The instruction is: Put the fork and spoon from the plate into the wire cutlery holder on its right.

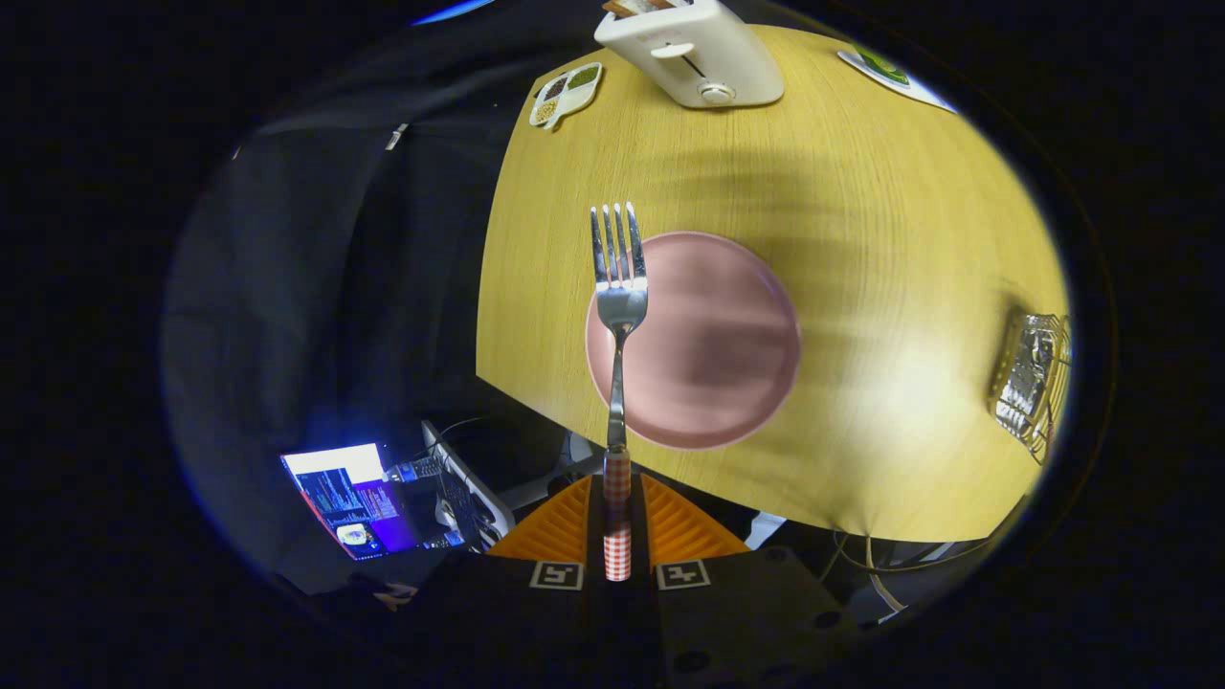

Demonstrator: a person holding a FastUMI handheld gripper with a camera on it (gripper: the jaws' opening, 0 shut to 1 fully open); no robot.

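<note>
The gripper (617,531) pinches the fork (619,287) by its checked handle, tines pointing ahead over the pink plate (708,344) at centre frame. The wire cutlery holder (1034,383) sits far right. No writing is legible.

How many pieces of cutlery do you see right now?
1: the fork, its checked handle clamped in the claw, tines over the pink plate. The wire holder may hide more.

Wire cutlery holder (1032,383) blurred; toaster (691,53) cut off
</note>
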